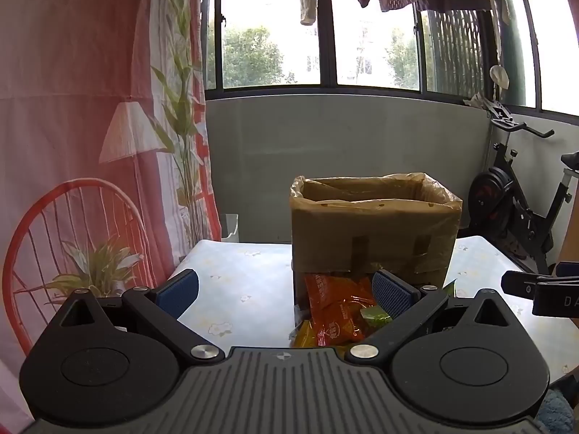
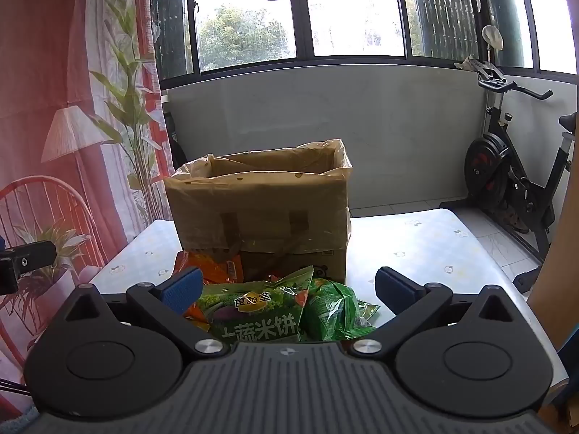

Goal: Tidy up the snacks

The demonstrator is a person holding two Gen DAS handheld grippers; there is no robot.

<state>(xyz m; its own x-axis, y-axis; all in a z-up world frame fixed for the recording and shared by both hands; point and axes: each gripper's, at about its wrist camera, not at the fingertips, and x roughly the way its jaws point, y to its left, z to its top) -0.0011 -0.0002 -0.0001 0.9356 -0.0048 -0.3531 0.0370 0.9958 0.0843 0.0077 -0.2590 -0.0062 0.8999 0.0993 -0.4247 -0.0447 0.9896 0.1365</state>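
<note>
Nothing packed yet: snack packets [image 2: 275,311] heaped before the lined cardboard box [image 2: 260,199] (interior hidden); left gripper [image 1: 286,289] and right gripper [image 2: 287,289] both spread, empty.

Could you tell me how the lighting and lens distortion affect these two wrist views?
Left wrist view: the window is blown out white, so the cardboard box is backlit and dim; the fisheye bends the window frame. Right wrist view: the same glare, yet the green snack bag reads sharply; glare whitens the table beside the box.
</note>
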